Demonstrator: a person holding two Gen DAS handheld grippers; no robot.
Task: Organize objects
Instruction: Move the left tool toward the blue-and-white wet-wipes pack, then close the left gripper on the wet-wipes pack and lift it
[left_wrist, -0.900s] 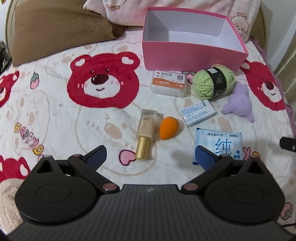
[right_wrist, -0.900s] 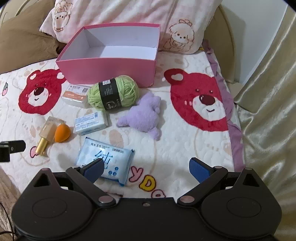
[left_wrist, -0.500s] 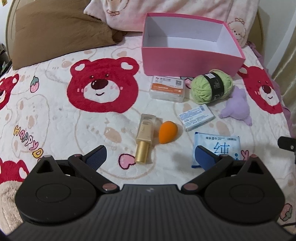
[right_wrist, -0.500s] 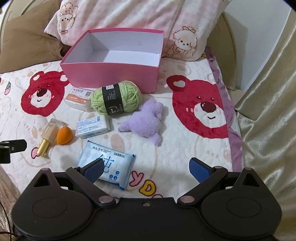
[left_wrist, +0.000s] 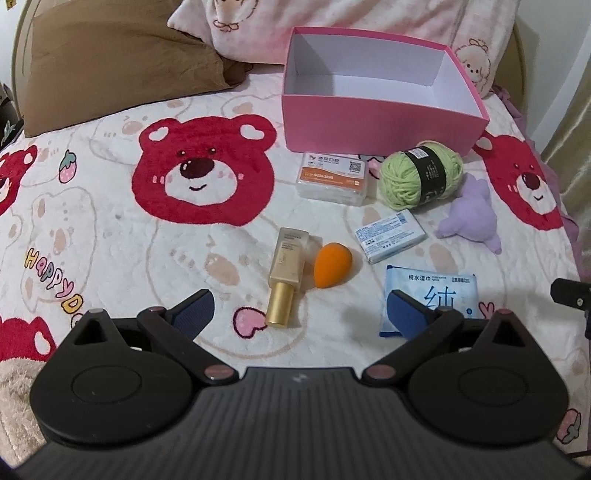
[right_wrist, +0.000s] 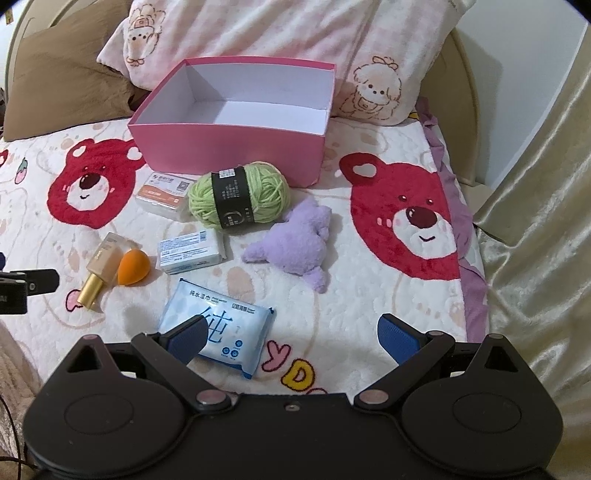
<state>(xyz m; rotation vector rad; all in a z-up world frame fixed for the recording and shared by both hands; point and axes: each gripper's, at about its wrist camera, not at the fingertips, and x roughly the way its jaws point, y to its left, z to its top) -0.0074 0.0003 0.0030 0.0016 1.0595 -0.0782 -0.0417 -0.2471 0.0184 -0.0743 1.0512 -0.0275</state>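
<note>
Left gripper (left_wrist: 299, 314) spread wide, nothing between the pads, hovering over the blanket (left_wrist: 110, 229). Right gripper (right_wrist: 291, 334) same: fully apart, empty. Its left finger overlaps the wet wipes pack (right_wrist: 221, 328) in the picture; contact can't be confirmed.

Left view only: full "HAPPY" lettering (left_wrist: 51, 277) and strawberry print at the left. Right view only: gold curtain (right_wrist: 535, 240) past the blanket's purple edge, and the whole dog-print pillow (right_wrist: 295, 44). Each view catches a black bit of the other gripper at its edge.

Foundation bottle (left_wrist: 286, 275) lies flat ahead of the left gripper, long axis roughly toward/away from the camera, gold cap at the near end. Orange sponge (left_wrist: 330, 264) just beside it, pointed tip toward the camera. Small white-blue box (left_wrist: 389, 240) lies diagonal. Green yarn ball (right_wrist: 238, 195) sits against the pink box (right_wrist: 229, 151), label band upright. Orange-white pack (right_wrist: 162, 195) is left of the yarn, purple plush (right_wrist: 295, 243) right of it. Pink box is open, at the far end by the pillows.
</note>
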